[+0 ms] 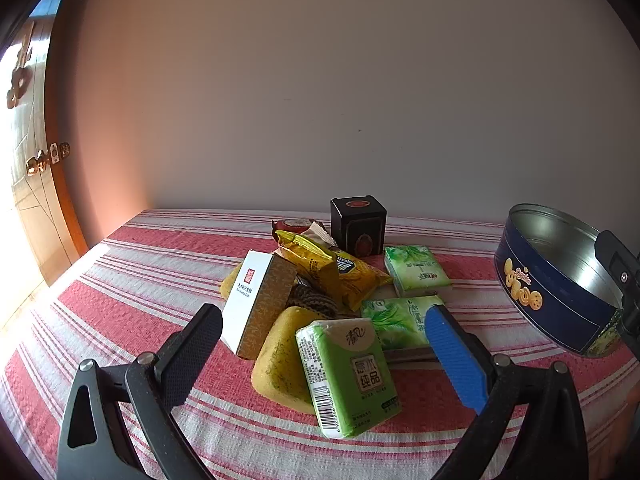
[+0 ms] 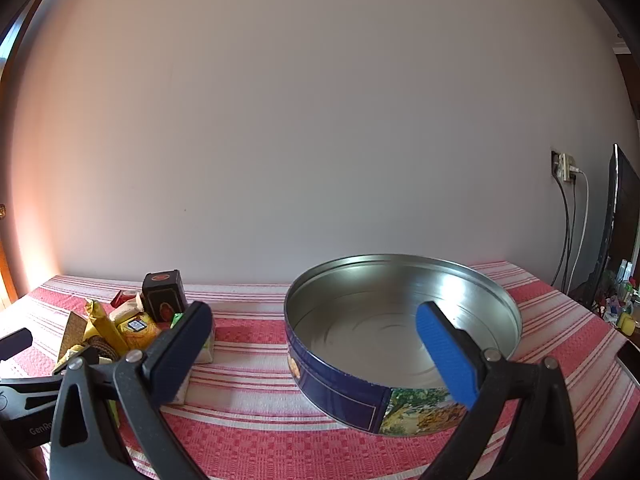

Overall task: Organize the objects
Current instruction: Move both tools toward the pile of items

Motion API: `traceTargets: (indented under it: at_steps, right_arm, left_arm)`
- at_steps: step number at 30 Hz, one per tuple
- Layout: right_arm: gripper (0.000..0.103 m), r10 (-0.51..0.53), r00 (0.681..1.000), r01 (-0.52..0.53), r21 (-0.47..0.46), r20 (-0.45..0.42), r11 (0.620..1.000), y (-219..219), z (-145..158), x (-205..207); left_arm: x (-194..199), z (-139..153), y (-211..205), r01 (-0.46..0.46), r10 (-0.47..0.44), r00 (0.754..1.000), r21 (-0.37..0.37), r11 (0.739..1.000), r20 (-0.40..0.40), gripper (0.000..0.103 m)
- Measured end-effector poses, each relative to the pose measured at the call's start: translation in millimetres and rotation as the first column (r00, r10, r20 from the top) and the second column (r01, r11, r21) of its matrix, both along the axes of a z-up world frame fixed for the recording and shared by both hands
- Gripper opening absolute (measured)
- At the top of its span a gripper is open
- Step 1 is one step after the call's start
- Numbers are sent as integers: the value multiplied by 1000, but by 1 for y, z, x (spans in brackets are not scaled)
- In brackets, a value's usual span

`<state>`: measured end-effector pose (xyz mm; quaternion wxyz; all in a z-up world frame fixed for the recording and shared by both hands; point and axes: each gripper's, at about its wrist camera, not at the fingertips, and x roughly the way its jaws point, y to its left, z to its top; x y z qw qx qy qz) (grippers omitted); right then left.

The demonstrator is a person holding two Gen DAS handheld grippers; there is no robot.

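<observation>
Door [image 1: 36, 184]: wooden, brass latch, at far left edge of left wrist view, bright light beside it.
Tablecloth [image 1: 132, 276]: red and white stripes, spread under everything, against a plain wall.
Left gripper [image 1: 322, 352]: jaws spread wide, nothing clamped; black pad left, blue pad right, hovering over near end of pile, angled down.
White box [image 1: 244, 300]: white and gold, tilted, leaning on pile just beyond black pad.
Yellow sponge [image 1: 280, 356]: flat on cloth, partly under green tissue pack.
Green tissue pack [image 1: 348, 376]: nearest item, lying between spread fingers, not touched by either pad as far as visible.
Yellow snack bag [image 1: 332, 268]: crumpled, on top of pile middle.
Knitted piece [image 1: 310, 300]: dark and striped, partly buried under snack bag.
Small red packet [image 1: 292, 225]: at pile's far edge, beside black box.
Black box [image 1: 358, 224]: upright cube at back, near wall.
Pale green tissue packs: one flat behind [image 1: 416, 270], one nearer [image 1: 396, 320], its right end hidden by blue pad.
Round tin [image 2: 404, 332]: blue wall, cookie print, bare metal inside, lid off, well right of pile.
Right gripper [image 2: 316, 344]: jaws wide apart, gripping nothing; blue pad over tin's near rim, dark pad left of tin.
Wall socket [image 2: 564, 166]: cables hanging, far right.
Screen [image 2: 620, 216]: dark, upright, at right edge.
</observation>
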<state>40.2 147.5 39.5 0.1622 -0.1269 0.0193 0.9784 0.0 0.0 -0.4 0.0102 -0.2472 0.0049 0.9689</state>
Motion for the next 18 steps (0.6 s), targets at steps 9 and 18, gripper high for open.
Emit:
traceTargets:
  at_steps: [9,18]
  right_arm:
    - [103,7,1000,-7,5,1,1000,-2,0,-1]
    - [103,11,1000,-11,24,2,1000,-6,1,-1]
  left_arm:
    - [-3,-2,-3,-3,3,1000,10,1000,19,102]
    - [2,-3,-17,2,-3,1000,35,999,28,102]
